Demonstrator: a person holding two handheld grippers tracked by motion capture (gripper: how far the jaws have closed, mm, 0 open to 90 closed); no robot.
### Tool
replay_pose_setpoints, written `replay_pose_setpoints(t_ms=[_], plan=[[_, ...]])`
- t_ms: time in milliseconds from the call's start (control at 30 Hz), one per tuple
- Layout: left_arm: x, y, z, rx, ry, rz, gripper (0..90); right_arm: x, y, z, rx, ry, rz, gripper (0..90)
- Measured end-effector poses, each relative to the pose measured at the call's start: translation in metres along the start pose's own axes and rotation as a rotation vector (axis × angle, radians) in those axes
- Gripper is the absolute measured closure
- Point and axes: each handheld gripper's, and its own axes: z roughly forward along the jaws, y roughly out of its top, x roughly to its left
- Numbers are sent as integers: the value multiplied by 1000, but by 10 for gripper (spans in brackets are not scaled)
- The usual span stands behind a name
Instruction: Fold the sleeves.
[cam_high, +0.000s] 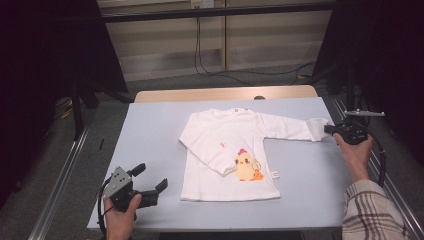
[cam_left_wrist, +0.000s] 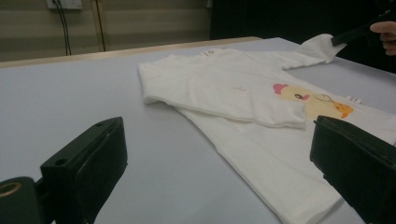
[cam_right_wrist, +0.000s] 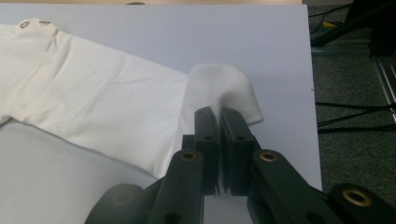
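Observation:
A small white long-sleeved shirt (cam_high: 235, 145) with a yellow chick print (cam_high: 245, 166) lies flat on the pale blue table (cam_high: 150, 130). One sleeve is folded across the chest; the other stretches out to the right. My right gripper (cam_high: 331, 129) is shut on that sleeve's cuff (cam_right_wrist: 219, 88), which bunches up above the pinched jaws (cam_right_wrist: 218, 114). At the table's front left corner my left gripper (cam_high: 150, 176) stands open with nothing between its jaws, a short way left of the shirt's hem (cam_left_wrist: 299, 186).
The table's far edge is bare wood (cam_high: 225, 93). Metal rails (cam_high: 60, 175) run along both sides of the table, and cables (cam_high: 210, 70) trail on the floor behind it. Bare tabletop lies left of the shirt.

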Motion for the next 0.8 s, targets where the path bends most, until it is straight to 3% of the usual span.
replay_pose_setpoints(t_ms=[367, 800], plan=[[0, 0, 0, -4, 1, -4, 39, 11, 5, -5, -35, 33, -23, 868], [0, 0, -1, -7, 10, -1, 39, 35, 12, -10, -71, 82, -75, 868]])
